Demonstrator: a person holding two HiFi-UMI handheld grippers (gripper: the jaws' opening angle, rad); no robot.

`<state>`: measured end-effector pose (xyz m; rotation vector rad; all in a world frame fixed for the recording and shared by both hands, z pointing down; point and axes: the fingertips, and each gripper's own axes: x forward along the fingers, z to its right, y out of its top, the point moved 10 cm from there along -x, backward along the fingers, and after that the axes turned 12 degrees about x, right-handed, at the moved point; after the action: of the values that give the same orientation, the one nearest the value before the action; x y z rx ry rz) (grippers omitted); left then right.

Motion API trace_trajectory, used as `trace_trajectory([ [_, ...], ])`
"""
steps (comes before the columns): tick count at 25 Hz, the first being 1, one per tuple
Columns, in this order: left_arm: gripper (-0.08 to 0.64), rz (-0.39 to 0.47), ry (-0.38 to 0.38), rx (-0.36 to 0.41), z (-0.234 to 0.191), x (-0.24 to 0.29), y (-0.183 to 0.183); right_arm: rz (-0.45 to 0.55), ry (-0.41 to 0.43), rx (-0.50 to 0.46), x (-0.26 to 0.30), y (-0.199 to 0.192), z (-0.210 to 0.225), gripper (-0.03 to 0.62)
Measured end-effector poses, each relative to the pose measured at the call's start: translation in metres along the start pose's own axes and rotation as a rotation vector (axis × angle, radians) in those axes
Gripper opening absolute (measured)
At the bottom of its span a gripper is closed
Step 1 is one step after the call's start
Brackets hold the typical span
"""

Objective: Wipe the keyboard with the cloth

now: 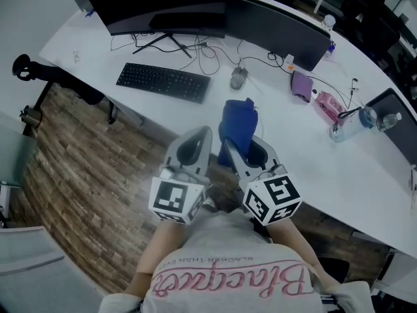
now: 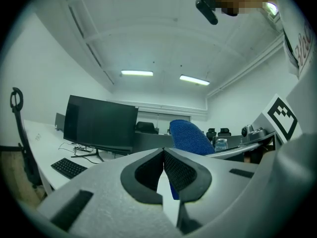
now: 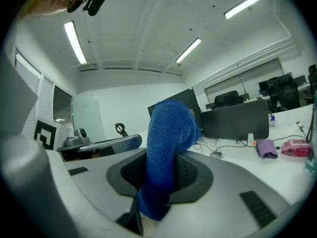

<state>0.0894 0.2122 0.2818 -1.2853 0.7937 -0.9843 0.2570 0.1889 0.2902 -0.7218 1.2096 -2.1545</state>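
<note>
**Cloth gripped, keyboard not yet touched**

Start at the left. The keyboard (image 1: 163, 82) lies flat on the white desk (image 1: 293, 155) in front of the dark monitor (image 1: 156, 5). It is well apart from both of your tools.

Your left tool (image 1: 197, 142) is clenched on nothing, with its pads meeting at the tips. You hold it up near the desk's front edge, just beside the right one. Your right tool (image 1: 254, 154) is clenched on the blue cloth (image 1: 238, 122). The cloth stands up out of the jaws in a folded bunch, and a short tail hangs below the pads.

By my reading you are at the carry step: the cloth is in your grip and no wiping has begun. The next move calls for taking the right tool forward and to the left. Lower it so the cloth's bunch, not the jaw tips, meets the keys, then sweep along the rows. Your left tool is free to steady the keyboard's near edge, since a light board may slide under the push.

The mouse (image 1: 238, 78) sits just off the keyboard's right end, with loose cables (image 1: 208, 54) looping behind it. They lie near your line of approach and could snag or be pushed along. Farther right, a small purple thing (image 1: 301, 85), a pink pack (image 1: 329, 104) and a water bottle (image 1: 355, 124) sit well clear of the path.
</note>
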Motion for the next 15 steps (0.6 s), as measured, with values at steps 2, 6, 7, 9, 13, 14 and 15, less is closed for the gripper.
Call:
trace_trajectory([
  [2,0.005,0.007,0.014,-0.008,-0.017,-0.006,-0.002,-0.002,0.012,-0.014,0.014,-0.003,-0.015,0.101],
  [6,0.006,0.014,0.030,-0.015,-0.041,-0.014,-0.006,-0.022,0.021,-0.016,0.036,-0.008,-0.030,0.101],
  [7,0.005,0.014,0.035,-0.017,-0.046,-0.016,-0.007,-0.028,0.022,-0.015,0.040,-0.008,-0.032,0.101],
  [9,0.006,0.016,0.049,-0.021,-0.055,-0.019,-0.008,-0.036,0.026,-0.019,0.048,-0.008,-0.036,0.100],
  [13,0.005,0.018,0.086,-0.028,-0.071,-0.021,-0.011,-0.047,0.045,-0.034,0.066,-0.004,-0.040,0.100],
  [14,0.005,0.020,0.095,-0.028,-0.074,-0.022,-0.012,-0.049,0.051,-0.036,0.071,-0.004,-0.040,0.101],
  [15,0.006,0.021,0.105,-0.028,-0.077,-0.023,-0.013,-0.051,0.057,-0.038,0.075,-0.004,-0.041,0.101],
])
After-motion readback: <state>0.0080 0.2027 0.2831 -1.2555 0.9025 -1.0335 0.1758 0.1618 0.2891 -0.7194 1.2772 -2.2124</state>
